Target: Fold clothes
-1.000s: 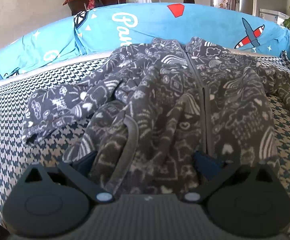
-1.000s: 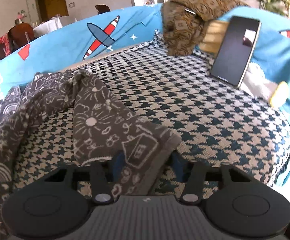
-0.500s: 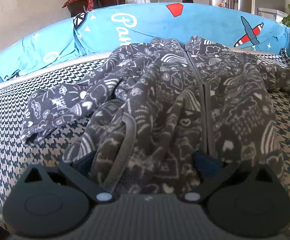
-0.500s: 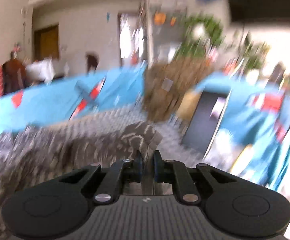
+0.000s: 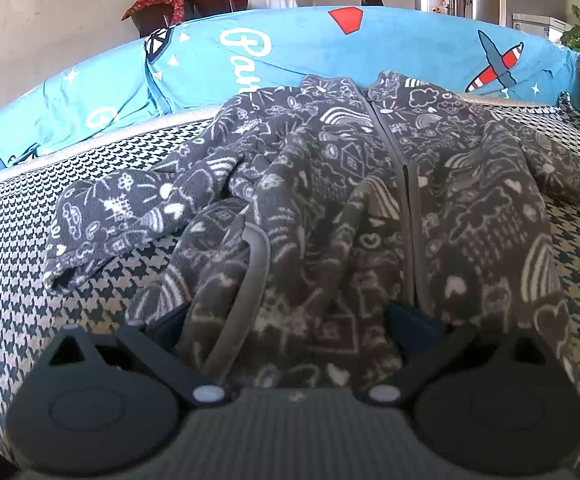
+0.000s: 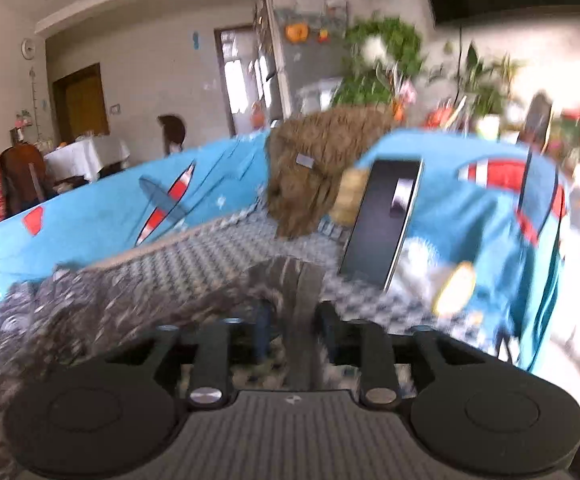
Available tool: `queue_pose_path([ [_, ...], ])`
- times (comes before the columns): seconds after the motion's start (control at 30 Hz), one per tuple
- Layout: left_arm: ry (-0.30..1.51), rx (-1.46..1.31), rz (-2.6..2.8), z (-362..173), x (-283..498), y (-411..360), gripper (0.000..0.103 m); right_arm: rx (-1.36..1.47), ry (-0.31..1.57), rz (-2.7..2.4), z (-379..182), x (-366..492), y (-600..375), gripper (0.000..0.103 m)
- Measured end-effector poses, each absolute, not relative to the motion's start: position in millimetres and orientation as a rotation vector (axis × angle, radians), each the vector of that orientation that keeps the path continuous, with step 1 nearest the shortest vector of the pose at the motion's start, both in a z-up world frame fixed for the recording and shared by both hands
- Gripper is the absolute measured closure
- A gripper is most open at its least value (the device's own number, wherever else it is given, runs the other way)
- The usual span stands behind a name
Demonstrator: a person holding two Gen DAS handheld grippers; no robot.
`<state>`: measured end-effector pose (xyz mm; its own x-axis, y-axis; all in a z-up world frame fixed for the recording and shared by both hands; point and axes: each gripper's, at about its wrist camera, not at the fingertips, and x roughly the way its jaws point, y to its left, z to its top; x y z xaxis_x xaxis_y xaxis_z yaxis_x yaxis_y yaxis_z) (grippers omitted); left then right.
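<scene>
Jacket [image 5: 329, 208] spread zip-up on houndstooth sofa seat [image 5: 18, 280], long axis running along zip [image 5: 403, 200]: collar far, against blue cushions [image 5: 290, 48], hem near, bunched between wide-apart fingers of left tool [image 5: 286, 320], not pinched. Right sleeve [image 6: 290, 280] clamped in right tool [image 6: 290, 320], fingers close together on cuff, raised off seat, view motion-blurred; reads as sleeve-fold step, early in task. Next move probably calls for carrying cuff inward across chest, laying flat, keeping clear of phone [image 6: 381, 220] propped against cushions.
</scene>
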<state>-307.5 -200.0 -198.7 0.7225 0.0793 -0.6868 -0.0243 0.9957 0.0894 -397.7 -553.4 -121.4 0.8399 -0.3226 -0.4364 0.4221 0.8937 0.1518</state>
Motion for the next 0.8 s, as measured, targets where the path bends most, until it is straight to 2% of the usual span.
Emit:
queue_pose_path([
  [0.2,0.761,0.076,0.059,-199,-307,-201,0.000,0.325,0.504,-0.333,-135,-423,-548,0.061],
  [0.47,0.765,0.076,0.056,-199,-307,-200,0.000,0.418,0.427,-0.390,-128,-441,-558,0.059],
  [0.8,0.762,0.081,0.057,-199,-307,-200,0.000,0.581,0.404,-0.360,-122,-417,-591,0.059],
])
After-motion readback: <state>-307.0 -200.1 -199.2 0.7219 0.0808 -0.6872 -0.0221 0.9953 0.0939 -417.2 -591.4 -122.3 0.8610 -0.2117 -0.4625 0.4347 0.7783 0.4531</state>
